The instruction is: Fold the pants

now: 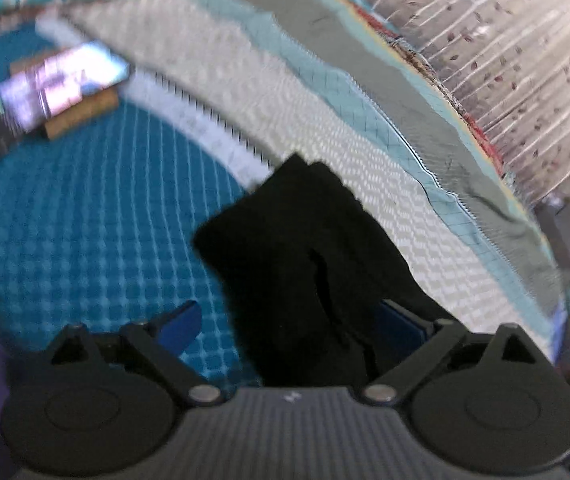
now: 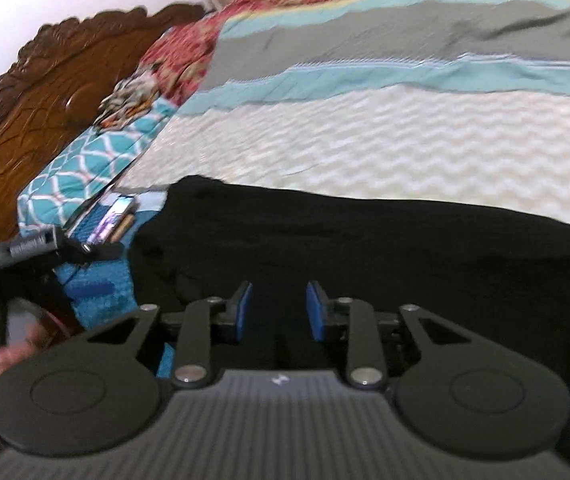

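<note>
Pants [image 2: 365,248] lie black across my bed [image 2: 385,144], a long dark band over the cream zigzag cover, one end bunched near the blue checked sheet [image 1: 85,220]; through my left wrist view a folded flap of them rises between the fingers, blurred; my left gripper [image 1: 285,320] stands wide open, one blue pad [image 1: 183,326] clear of the cloth over the sheet, the other half hidden behind the fabric, and I see no pinch; my right gripper [image 2: 279,310] hangs over the pants with its jaws part-way open, a dark gap between the blue pads [image 2: 317,312]; whether any cloth is caught in them I cannot tell; a lit phone [image 1: 57,88] rests on a brown block on the sheet, well apart from the pants; a carved wooden headboard [image 2: 45,96] stands at the bed's far left; a hand [image 2: 1,348] grips the other handle at that view's left edge.
</note>
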{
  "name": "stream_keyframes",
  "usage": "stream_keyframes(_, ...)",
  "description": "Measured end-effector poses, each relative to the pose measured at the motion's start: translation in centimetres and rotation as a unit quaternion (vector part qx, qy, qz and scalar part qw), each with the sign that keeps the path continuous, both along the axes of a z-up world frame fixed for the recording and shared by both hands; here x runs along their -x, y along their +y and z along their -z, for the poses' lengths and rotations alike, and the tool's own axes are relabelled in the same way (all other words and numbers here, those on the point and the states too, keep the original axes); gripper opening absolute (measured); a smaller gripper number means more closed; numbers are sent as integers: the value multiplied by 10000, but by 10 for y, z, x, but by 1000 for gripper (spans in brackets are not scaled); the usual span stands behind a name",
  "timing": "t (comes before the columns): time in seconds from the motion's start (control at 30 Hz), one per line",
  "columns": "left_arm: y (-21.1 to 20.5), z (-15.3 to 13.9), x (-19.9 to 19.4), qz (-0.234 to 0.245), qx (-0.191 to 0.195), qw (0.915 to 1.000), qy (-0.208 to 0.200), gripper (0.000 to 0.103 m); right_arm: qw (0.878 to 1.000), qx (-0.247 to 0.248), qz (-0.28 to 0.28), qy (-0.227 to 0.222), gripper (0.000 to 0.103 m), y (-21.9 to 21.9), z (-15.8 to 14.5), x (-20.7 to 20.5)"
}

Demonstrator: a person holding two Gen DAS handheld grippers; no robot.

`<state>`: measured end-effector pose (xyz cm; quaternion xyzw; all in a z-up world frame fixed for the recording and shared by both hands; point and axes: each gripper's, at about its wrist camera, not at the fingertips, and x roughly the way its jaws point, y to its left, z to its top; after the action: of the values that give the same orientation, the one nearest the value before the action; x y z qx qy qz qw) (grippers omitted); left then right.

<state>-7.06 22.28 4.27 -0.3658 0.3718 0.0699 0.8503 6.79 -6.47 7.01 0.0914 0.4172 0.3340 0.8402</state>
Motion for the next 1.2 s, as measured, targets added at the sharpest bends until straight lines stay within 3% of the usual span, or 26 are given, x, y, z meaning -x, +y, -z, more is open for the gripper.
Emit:
stream_keyframes(0.13,5,29,-11,4,492,9988,27,99,9993,94,-30,369,32,40,11,-29)
stream_keyframes(0.3,1,40,-22,56,495,9987,-144,103,9922,1148,-34,492,33,77,28,-31)
stream_keyframes(0.37,0,40,-25,68,478,9987,-186,103,9892,1342,-46,580,33,75,36,-24)
stream_keyframes(0.47,0,41,-31,85,469,9986,-248,101,9861,1624,-111,320,33,83,39,-14)
stream_keyframes(0.53,-2,42,-36,99,470,9985,-273,90,9838,1771,-175,226,33,85,37,-9)
stream_keyframes(0.6,-4,46,-44,95,518,9985,-176,54,9829,1816,-191,232,33,88,39,-10)
stream_keyframes(0.7,-2,53,-47,40,637,9979,-99,23,9823,1845,-203,256,33,88,40,-11)
stream_keyframes(0.8,-5,50,-44,34,622,9979,-200,17,9825,1833,-205,268,33,88,40,-12)
stream_keyframes(0.9,-24,28,-37,189,-39,9989,-431,15,9852,1666,-166,362,35,88,40,-19)
stream_keyframes(1.0,-57,0,-33,498,-1051,9902,-770,15,9932,906,45,724,36,66,40,-27)
stream_keyframes(1.1,-104,-23,-27,1000,-2263,9619,-1160,15,9922,-73,616,1084,36,20,36,-30)
stream_keyframes(1.2,-148,-33,-22,1620,-3034,9275,-1465,15,9870,-608,1136,956,36,-25,23,-25)
